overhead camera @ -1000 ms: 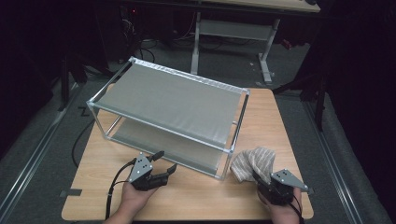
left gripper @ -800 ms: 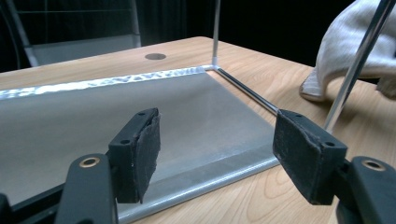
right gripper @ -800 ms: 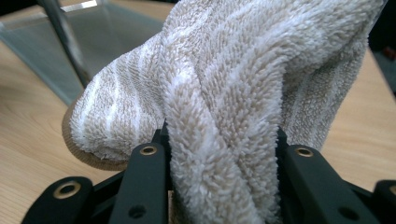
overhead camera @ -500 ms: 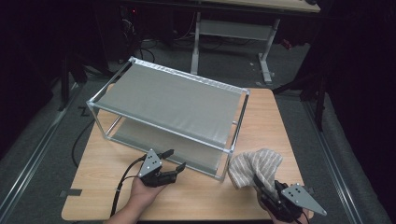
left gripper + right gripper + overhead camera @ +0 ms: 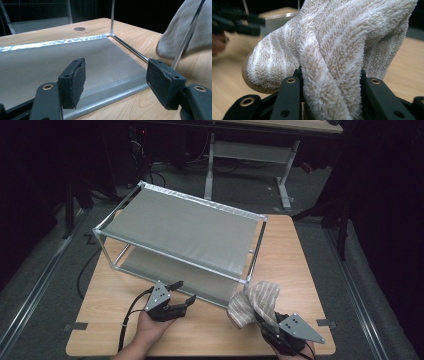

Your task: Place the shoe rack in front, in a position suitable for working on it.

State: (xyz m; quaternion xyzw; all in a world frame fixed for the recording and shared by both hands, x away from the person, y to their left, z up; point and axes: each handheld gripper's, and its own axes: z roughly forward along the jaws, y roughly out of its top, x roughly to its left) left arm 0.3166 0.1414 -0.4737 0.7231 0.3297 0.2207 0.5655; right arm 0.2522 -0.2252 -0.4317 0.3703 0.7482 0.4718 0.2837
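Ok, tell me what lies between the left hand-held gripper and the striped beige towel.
In the high view, bare wooden tabletop separates the left hand-held gripper from the striped beige terry towel.

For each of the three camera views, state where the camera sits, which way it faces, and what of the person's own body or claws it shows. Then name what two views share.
High view: above the table, looking down; rack, forearm, both claws.
Left gripper view: rides the open left claw, facing the rack's lower shelf.
Right gripper view: rides the right claw, shut on the towel.
Shared: the towel.
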